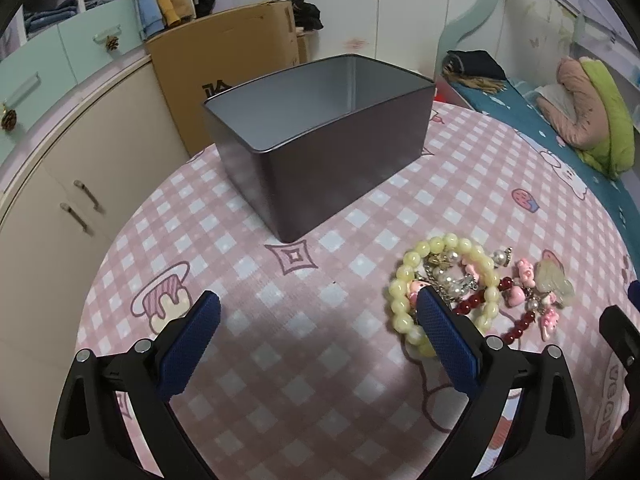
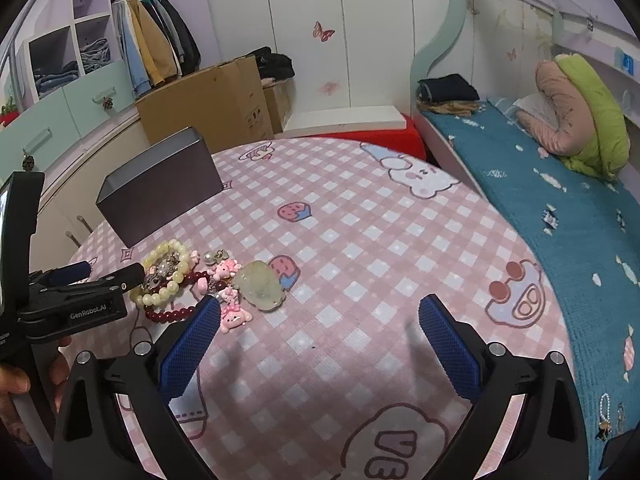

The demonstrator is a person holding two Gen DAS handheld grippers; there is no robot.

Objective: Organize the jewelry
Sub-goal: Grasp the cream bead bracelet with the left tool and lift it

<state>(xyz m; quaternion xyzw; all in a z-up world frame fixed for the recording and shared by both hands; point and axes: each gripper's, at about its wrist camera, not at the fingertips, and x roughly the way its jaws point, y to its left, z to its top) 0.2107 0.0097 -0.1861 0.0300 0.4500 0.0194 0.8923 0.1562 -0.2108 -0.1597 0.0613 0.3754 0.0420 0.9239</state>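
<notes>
Two open tools (image 1: 318, 306) (image 2: 320, 310) beside jewelry pile (image 1: 472, 292).

You had jewelry pile (image 1: 476, 292) heaped on pink checked cloth, just in front of grey tin (image 1: 320, 140). Tin stood upright, open-topped, nothing visible inside. Pile: pale yellow bead bracelet (image 1: 404, 296) on left, dark red bead bracelet (image 1: 516, 324) tangled under it, pearls and chain in middle, pink charms (image 2: 232, 312), pale green pendant (image 2: 262, 288) at right edge.

Pink checked tablecloth (image 1: 320, 288); grey tin (image 1: 340, 168); pale-yellow bead bracelet (image 1: 404, 280).
</notes>
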